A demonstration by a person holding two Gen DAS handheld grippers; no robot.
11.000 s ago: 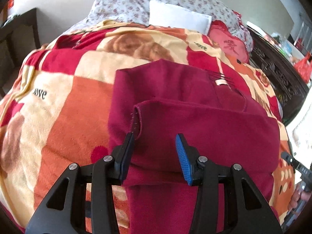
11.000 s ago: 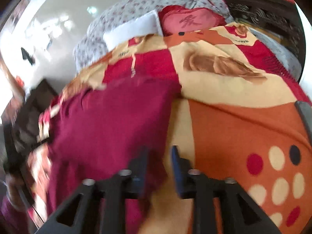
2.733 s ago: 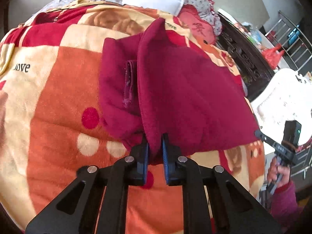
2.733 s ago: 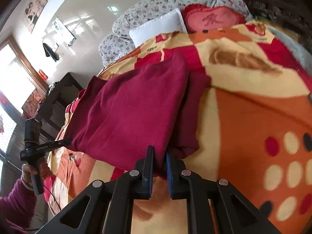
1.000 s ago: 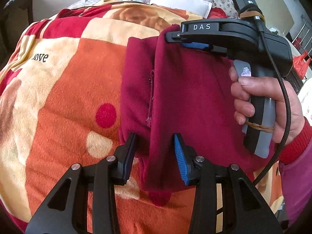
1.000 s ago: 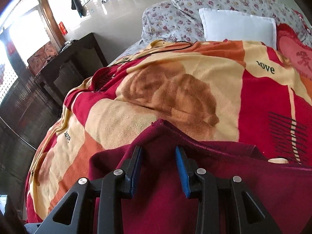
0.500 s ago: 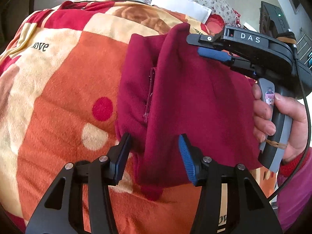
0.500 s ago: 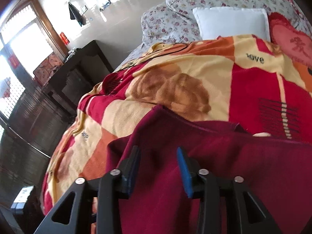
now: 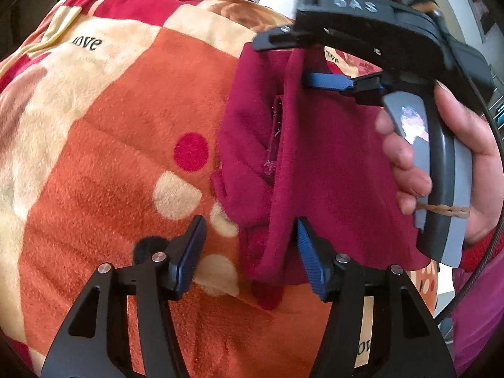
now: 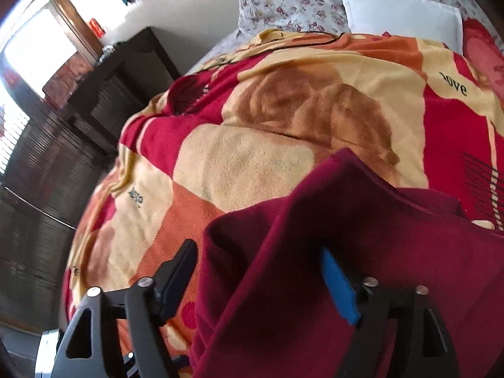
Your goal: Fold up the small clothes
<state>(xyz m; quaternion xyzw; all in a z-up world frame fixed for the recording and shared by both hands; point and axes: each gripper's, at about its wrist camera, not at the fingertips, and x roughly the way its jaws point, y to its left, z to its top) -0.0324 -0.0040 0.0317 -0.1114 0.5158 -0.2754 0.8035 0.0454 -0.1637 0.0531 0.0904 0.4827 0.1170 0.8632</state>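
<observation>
Both claws spread wide around maroon garment [image 9: 318,163], apparently unclamped, on blanket [image 9: 110,119]

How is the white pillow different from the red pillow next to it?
The white pillow is plain, while the red pillow has a faint pattern on it. The white pillow shows whole and rectangular, with crisp corners; the red pillow is cut off by the picture's edge, so its shape is unclear. Both lie beyond the blanket, against the flowered bedding.
</observation>
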